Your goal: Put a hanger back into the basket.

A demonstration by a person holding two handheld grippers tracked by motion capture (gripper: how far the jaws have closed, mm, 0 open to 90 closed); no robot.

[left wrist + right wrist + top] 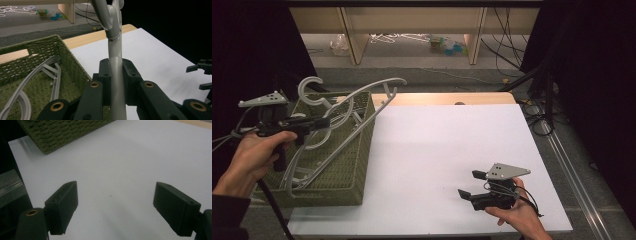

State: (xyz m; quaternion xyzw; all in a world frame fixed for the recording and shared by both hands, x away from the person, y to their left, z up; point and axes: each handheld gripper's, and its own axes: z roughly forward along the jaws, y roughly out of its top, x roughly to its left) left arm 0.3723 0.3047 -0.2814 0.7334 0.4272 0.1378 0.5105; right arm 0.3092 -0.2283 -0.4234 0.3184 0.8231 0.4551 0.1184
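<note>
My left gripper (pixel 319 122) is clamped on a grey plastic hanger (pixel 362 100); in the left gripper view the two black jaws press from both sides on the hanger's bar (pixel 116 82), which runs up between them to the junction below its hook. The high view adds what that close view cuts off: the hanger is lifted and tilted over the green woven basket (pixel 354 165) at the left of the table, its hook (pixel 309 87) above the basket's far left corner, one curved arm reaching right past the far rim and the long lower bar slanting down into the basket. More grey hangers (pixel 37 82) lie inside the basket; the left gripper view shows their curved arms against the woven floor, while from above they appear as pale bars in the near part. My left hand (pixel 254 160) holds the gripper's handle beside the basket's left wall. My right gripper (pixel 472 185) rests at the near right of the white table top (pixel 437 145), well apart from the basket, in my right hand (pixel 517 215). Its jaws stand wide apart with nothing between them; the right gripper view shows bare white surface in the gap and one corner of the basket far off at upper left. The left gripper view catches the right gripper's jaw tips at its right edge.
</note>
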